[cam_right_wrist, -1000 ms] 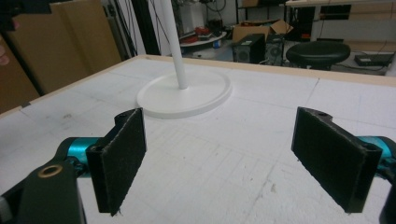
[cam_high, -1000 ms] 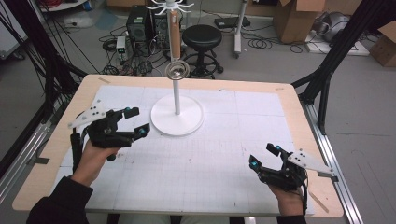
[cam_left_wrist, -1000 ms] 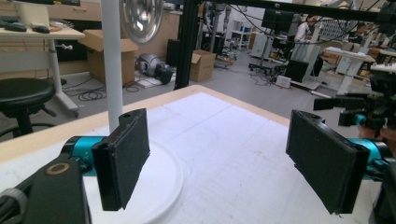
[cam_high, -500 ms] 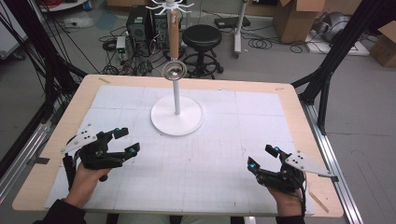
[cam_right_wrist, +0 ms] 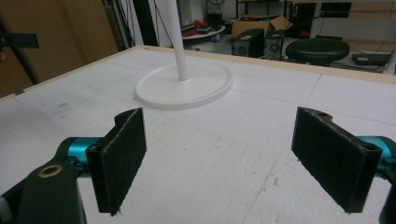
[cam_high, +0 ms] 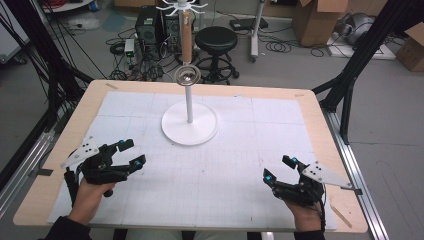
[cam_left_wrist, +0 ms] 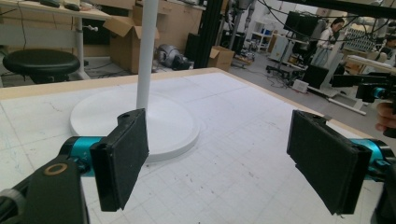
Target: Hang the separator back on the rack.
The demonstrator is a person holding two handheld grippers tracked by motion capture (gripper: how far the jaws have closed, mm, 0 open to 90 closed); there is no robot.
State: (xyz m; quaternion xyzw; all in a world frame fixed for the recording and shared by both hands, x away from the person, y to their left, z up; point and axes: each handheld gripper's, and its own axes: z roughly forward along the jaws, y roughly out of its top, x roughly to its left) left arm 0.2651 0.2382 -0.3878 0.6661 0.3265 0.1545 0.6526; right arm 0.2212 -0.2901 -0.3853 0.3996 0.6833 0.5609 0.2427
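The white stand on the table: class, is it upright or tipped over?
Upright. The white stand has its round base flat on the gridded mat, and its pole rises straight from the base's middle in the high view.

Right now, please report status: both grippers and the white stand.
Left gripper open, empty. Right gripper open, empty. White stand upright at table centre, untouched.

High view is looking steeply down over the white gridded surface (cam_high: 240, 170); both gripper views are sitting low, sharing the white round-based stand (cam_left_wrist: 140, 116).
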